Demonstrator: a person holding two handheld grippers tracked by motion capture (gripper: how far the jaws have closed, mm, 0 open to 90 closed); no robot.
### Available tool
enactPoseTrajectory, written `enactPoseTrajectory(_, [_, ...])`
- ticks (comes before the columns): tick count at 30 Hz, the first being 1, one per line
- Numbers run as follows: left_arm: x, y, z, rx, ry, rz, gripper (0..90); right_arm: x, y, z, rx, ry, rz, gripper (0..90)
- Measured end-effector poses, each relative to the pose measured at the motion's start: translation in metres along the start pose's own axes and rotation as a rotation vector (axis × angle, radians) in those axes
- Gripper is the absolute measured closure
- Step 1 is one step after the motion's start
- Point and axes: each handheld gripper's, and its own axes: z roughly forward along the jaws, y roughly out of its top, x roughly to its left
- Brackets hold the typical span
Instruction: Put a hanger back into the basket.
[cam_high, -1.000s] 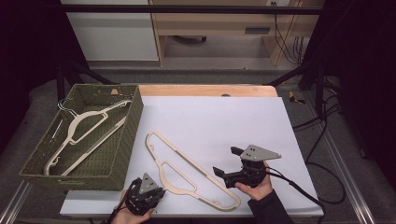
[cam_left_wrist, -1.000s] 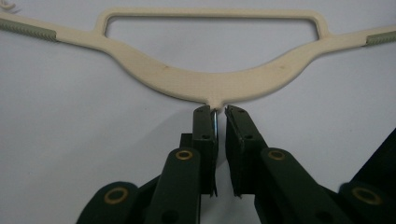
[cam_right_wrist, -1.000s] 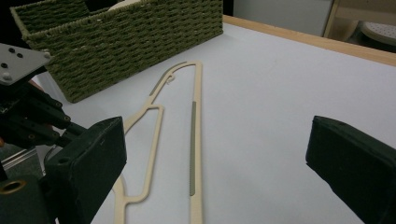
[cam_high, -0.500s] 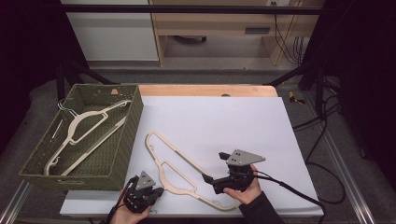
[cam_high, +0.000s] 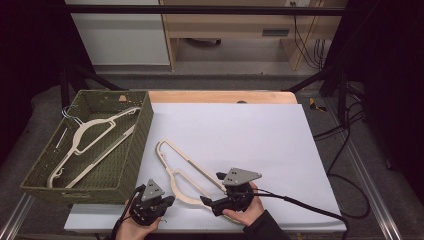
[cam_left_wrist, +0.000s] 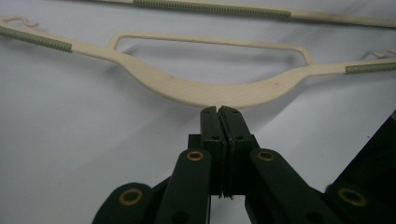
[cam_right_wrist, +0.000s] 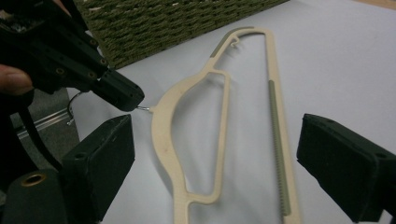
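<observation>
While your left tongs (cam_high: 167, 201) have clamped shut on the metal hook (cam_right_wrist: 144, 108) of the cream wooden hanger (cam_high: 182, 172), your wide-open right tongs (cam_high: 212, 190), just narrowing, now straddle its shoulder on the surface: lift comes next.

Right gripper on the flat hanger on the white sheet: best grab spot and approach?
Grip the hanger at its broad curved shoulder beside the neck, coming down from above with the right gripper. It lies flat, that section is its widest solid wood, and the left gripper, shut on the hanger's metal hook, already steadies that end.
</observation>
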Motion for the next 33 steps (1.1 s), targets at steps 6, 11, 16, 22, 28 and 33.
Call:
enactPoseTrajectory(6, [-0.001, 0.006, -0.004, -0.002, 0.008, 0.020, 88.8, 0.009, 0.000, 0.016, 0.031, 0.024, -0.023, 15.2])
enactPoseTrajectory(11, [-0.004, 0.012, -0.007, -0.002, 0.022, 0.041, 88.7, 0.013, 0.000, 0.024, 0.050, 0.034, -0.032, 19.1])
enactPoseTrajectory(16, [-0.004, 0.018, -0.010, -0.006, 0.022, 0.051, 88.8, 0.018, 0.000, 0.031, 0.080, 0.040, -0.061, 24.5])
enactPoseTrajectory(22, [-0.005, 0.022, -0.012, -0.009, 0.025, 0.053, 88.7, 0.021, -0.004, 0.042, 0.134, 0.047, -0.076, 35.6])
enactPoseTrajectory(28, [-0.005, 0.023, -0.012, -0.010, 0.026, 0.054, 88.7, 0.024, -0.005, 0.050, 0.181, 0.036, -0.123, 48.9])
enactPoseTrajectory(33, [-0.005, 0.023, -0.012, -0.005, 0.024, 0.051, 88.8, 0.025, -0.004, 0.053, 0.183, 0.019, -0.128, 55.1])
